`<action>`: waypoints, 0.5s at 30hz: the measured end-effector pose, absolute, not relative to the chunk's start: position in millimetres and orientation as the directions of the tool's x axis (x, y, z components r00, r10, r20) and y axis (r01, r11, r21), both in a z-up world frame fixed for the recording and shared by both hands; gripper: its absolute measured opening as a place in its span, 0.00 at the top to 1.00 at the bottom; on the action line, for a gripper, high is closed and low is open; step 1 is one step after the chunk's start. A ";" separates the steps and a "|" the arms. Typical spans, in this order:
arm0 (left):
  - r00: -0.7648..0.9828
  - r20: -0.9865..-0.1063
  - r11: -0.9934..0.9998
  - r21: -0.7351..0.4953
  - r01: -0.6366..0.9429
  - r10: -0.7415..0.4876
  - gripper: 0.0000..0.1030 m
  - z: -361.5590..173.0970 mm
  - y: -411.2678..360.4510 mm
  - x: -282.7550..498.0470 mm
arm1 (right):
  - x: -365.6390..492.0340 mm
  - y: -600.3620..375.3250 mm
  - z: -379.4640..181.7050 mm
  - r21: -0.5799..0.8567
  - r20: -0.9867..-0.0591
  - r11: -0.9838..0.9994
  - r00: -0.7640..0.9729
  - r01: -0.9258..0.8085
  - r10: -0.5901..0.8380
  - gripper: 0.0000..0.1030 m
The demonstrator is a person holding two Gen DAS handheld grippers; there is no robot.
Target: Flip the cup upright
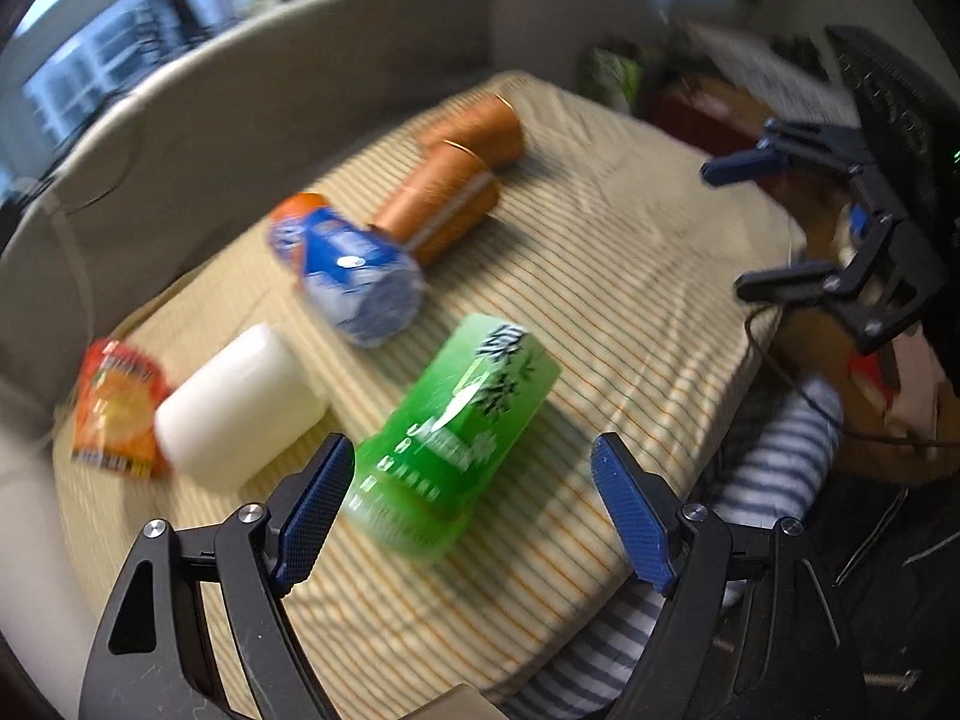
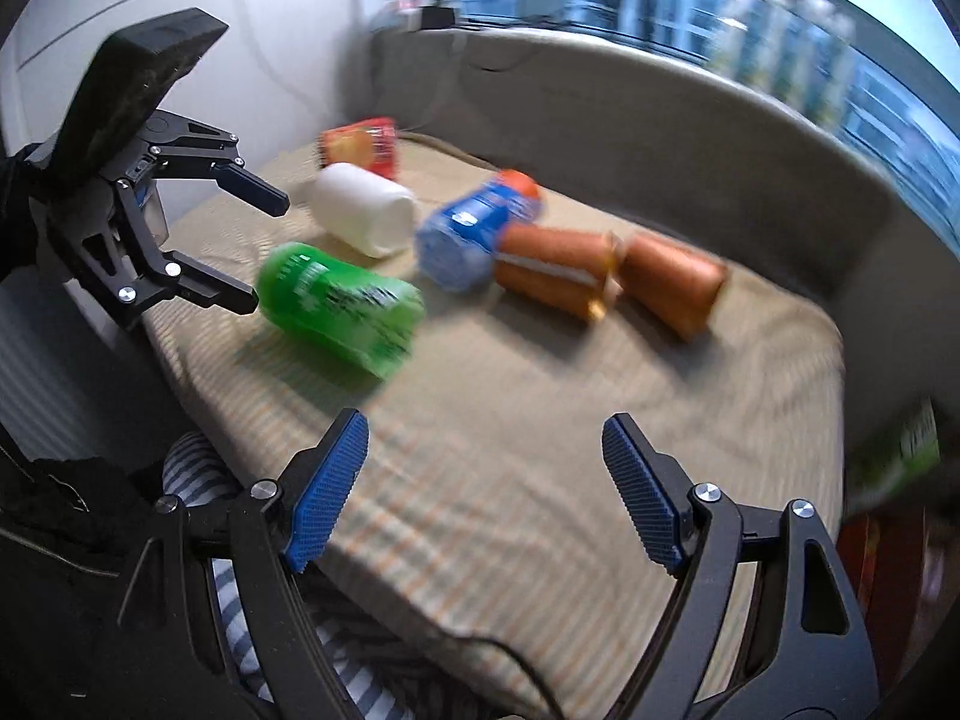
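Six cups lie on their sides on a striped cloth (image 1: 630, 300) over a low table; both views blurred. Green cup (image 1: 456, 426) is nearest the near edge, tipped over, its printed side up. Left gripper (image 1: 474, 510) hovers just short of it, jaws spread wide, empty; the left blue pad (image 1: 315, 510) sits just beside the cup's near end, whether touching I cannot tell. In the right wrist view the green cup (image 2: 342, 306) lies left of centre, with the left gripper (image 2: 264, 252) at its left end.

White cup (image 1: 237, 402) lies left of the green one, an orange-red printed cup (image 1: 117, 408) beyond it at the far left. Blue cup (image 1: 345, 273) with an orange end rests mid-cloth, touching or nearly touching two brown cups (image 1: 456, 192), which lie farther back, close together.

Right gripper (image 2: 486, 486) hangs over the near right part of the cloth, jaws wide apart, holding nothing, well apart from every cup. In the left wrist view the right gripper (image 1: 729, 228) shows off the cloth's right edge.
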State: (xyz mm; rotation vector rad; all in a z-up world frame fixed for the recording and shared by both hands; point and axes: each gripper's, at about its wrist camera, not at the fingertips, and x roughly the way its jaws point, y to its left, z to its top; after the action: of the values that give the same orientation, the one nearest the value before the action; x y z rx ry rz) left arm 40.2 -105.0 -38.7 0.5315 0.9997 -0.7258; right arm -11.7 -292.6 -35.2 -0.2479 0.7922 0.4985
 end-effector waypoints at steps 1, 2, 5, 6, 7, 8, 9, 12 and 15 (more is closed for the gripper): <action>0.332 -0.900 0.638 0.083 0.766 -0.282 0.21 -41.5 -110.1 43.3 | -15.6 -301.3 -37.7 -0.016 -0.727 0.871 0.603 -0.492 0.327 0.19; 0.321 -0.911 0.618 0.100 0.780 -0.257 0.21 -45.6 -116.2 46.0 | -19.9 -308.6 -40.4 -0.007 -0.725 0.885 0.612 -0.465 0.316 0.19; 0.291 -0.939 0.567 0.140 0.811 -0.185 0.21 -56.7 -132.8 51.2 | -31.4 -323.7 -47.8 0.005 -0.716 0.912 0.635 -0.411 0.290 0.19; 0.279 -0.946 0.554 0.145 0.820 -0.165 0.21 -59.8 -137.9 54.0 | -35.1 -328.0 -49.7 0.012 -0.713 0.918 0.641 -0.397 0.286 0.19; 0.267 -0.952 0.544 0.147 0.826 -0.147 0.21 -62.6 -142.4 57.5 | -37.5 -332.0 -50.9 0.021 -0.710 0.922 0.643 -0.387 0.286 0.19; 0.253 -0.959 0.534 0.148 0.832 -0.130 0.21 -64.8 -145.7 60.4 | -39.0 -334.8 -52.0 0.030 -0.708 0.925 0.645 -0.378 0.286 0.19; 0.242 -0.964 0.524 0.151 0.838 -0.110 0.21 -67.4 -149.5 63.9 | -40.3 -338.1 -53.1 0.039 -0.706 0.930 0.648 -0.367 0.285 0.19; 0.224 -0.973 0.489 0.167 0.856 -0.060 0.21 -74.6 -158.8 70.7 | -42.8 -345.4 -53.3 0.053 -0.698 0.937 0.659 -0.344 0.281 0.19; 0.225 -0.974 0.450 0.193 0.872 -0.019 0.21 -82.6 -166.5 71.7 | -44.0 -352.1 -51.4 0.067 -0.685 0.941 0.670 -0.332 0.286 0.19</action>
State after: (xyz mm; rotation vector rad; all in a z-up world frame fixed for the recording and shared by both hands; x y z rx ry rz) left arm 71.7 -166.5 -82.6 0.9142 1.1861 -0.7498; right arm -44.0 -352.1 -51.4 -0.0650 0.7609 0.3484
